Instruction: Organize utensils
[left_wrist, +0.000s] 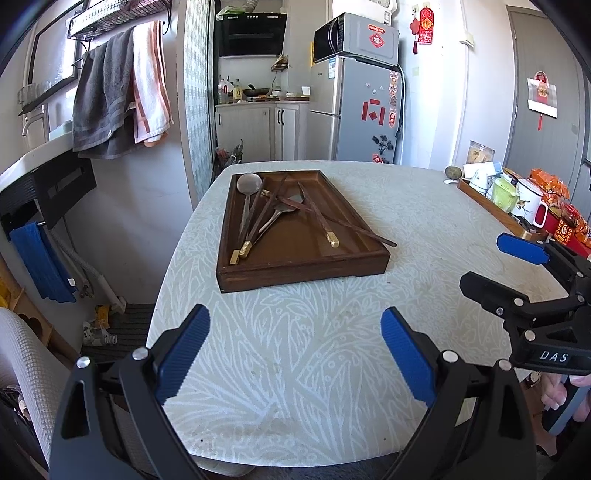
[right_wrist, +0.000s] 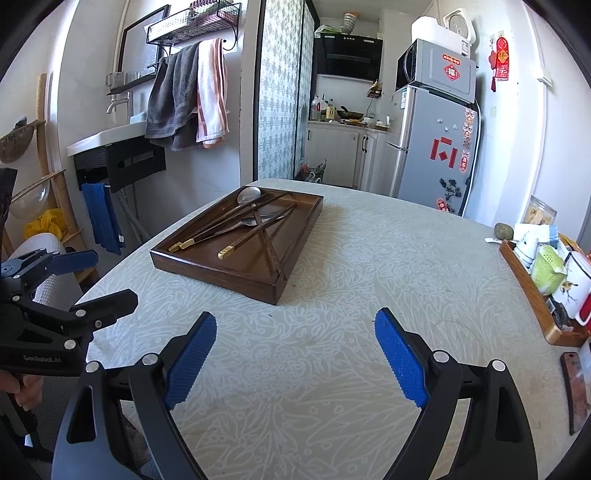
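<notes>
Both units idle above the counter (left_wrist: 295, 350). Left hand-held gripper (left_wrist: 295, 354) spread wide, empty; right hand-held gripper (right_wrist: 295, 354) likewise wide, empty. Wooden tray (left_wrist: 306, 271) sits at 12 o'clock, holding a crossed heap of chopsticks (left_wrist: 317, 216) and a spoon (left_wrist: 248, 184). One chopstick tip (left_wrist: 389, 243) overhangs the tray rim at 3 o'clock: recommend taking it first, gripping mid-shaft. Bare counter lies between grippers and tray; a cluttered second tray (right_wrist: 532, 291) crowds 3 o'clock.
</notes>
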